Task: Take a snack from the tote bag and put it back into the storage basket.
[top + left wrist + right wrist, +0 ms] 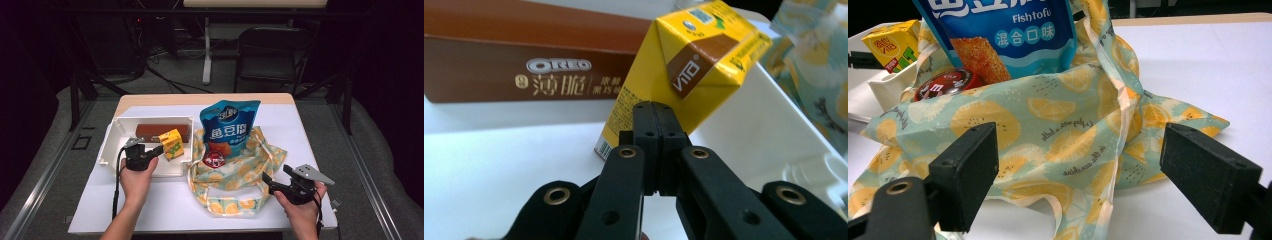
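A yellow drink carton (pixel 172 144) (pixel 694 55) stands tilted inside a white plastic box (pixel 107 145) (pixel 784 130), beside a brown Oreo box (pixel 150 131) (pixel 524 60). My left gripper (pixel 159 148) (pixel 655 107) is shut, pads together, with its tips against the carton's lower face; I cannot tell whether any edge is pinched. A lemon-print cloth bag (pixel 230 172) (pixel 1048 130) lies to the right, with a blue fish-tofu pouch (pixel 227 127) (pixel 1013 35) and a red round pack (pixel 214 159) (pixel 948 82) in it. My right gripper (pixel 277 174) (pixel 1090 170) stands open just before the bag's near edge.
A white sheet (pixel 310 140) covers the wooden table. Beyond the table's far edge stand a black chair (pixel 270 50) and a desk leg (pixel 206 50). The yellow carton (pixel 893 45) shows at the far left in the right gripper view.
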`<state>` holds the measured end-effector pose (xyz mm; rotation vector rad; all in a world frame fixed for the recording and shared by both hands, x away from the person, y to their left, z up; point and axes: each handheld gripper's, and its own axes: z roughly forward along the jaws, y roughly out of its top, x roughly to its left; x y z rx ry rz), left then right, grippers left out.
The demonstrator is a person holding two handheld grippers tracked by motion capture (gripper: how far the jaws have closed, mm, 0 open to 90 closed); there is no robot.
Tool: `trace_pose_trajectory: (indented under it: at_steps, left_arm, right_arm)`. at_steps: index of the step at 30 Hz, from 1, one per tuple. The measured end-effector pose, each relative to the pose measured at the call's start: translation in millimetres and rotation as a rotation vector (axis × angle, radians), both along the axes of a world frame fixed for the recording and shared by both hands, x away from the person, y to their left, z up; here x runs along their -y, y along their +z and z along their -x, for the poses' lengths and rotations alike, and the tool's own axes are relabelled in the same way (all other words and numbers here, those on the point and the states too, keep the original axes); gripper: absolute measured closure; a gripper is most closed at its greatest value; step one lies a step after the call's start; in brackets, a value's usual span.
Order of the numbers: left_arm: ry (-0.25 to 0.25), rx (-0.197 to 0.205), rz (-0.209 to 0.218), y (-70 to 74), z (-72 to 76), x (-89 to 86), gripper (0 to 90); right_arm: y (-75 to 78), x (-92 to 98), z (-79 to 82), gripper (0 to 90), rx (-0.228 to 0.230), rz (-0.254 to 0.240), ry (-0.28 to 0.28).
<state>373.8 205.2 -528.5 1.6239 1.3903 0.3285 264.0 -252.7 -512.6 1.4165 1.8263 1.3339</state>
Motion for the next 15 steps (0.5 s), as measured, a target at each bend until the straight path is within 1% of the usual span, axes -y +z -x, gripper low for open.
trace_pose_trajectory:
  at_steps: [2,3,6,7,9,11,13,15]
  left_arm:
    - [0.006,0.003,-0.005,0.0,-4.6,1.3,90.0]
    - [0.011,-0.001,0.001,-0.2,-6.5,2.0,90.0]
    - [0.017,-0.005,0.001,-0.9,-12.7,4.5,90.0]
    - [0.015,-0.004,0.0,-1.2,-14.2,5.0,90.0]
    - [0.013,-0.013,0.009,-2.6,-18.4,5.9,90.0]
    - [0.006,-0.016,-0.007,-3.8,-22.0,7.3,90.0]
    - [0.006,-0.022,-0.001,-3.7,-24.9,8.0,90.0]
    - [0.006,-0.024,-0.01,-2.9,-27.7,9.8,90.0]
  right_arm:
    - [-0.4,0.1,-0.1,15.4,-0.001,0.001,-0.002]
    - [-0.7,-0.3,-0.2,15.4,0.001,-0.001,-0.002]
    - [-1.1,-0.8,-0.2,15.4,0.001,0.004,0.001]
    - [-1.3,-1.2,0.0,15.4,-0.001,0.006,0.003]
    - [-1.6,-2.4,0.1,15.5,-0.002,0.006,0.004]
    - [-2.0,-3.2,0.0,15.5,-0.002,0.006,0.003]
    - [-2.3,-4.0,0.1,15.5,-0.005,0.005,0.007]
    - [-2.6,-4.6,-0.2,15.5,-0.01,0.015,0.009]
